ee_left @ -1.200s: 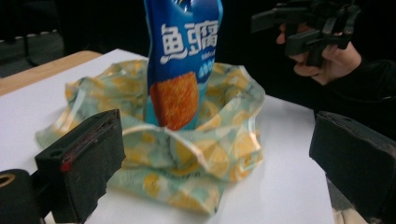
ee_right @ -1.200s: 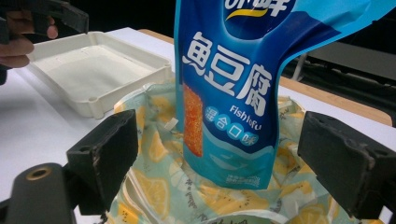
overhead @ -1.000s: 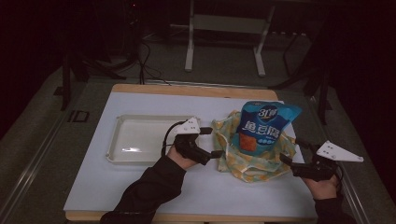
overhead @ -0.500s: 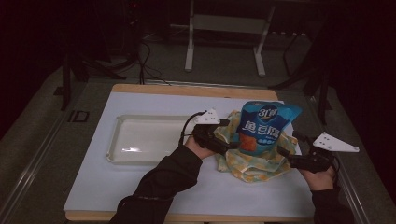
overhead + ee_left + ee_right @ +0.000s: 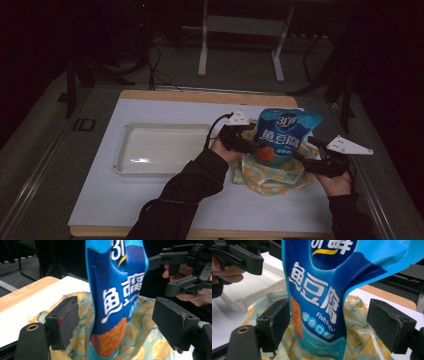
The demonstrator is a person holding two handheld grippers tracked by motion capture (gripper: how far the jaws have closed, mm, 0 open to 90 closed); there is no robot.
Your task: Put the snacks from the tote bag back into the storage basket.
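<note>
I see blue snack bag (image 5: 285,135) upright on yellow cloth (image 5: 272,175); left gripper (image 5: 120,322) and right gripper (image 5: 337,322) both spread, flanking it.

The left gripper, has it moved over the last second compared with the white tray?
Yes. The left gripper has gone right and away from the person, off the white tray's right end, to the blue snack bag, jaws open around it.

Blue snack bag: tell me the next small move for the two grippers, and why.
Probably close the left gripper on the blue snack bag. The bag stands upright on the yellow patterned cloth and lies between that gripper's open jaws without touching them. The right gripper is open around it too, so nothing grips the bag yet. The white tray beside it sits empty.
</note>
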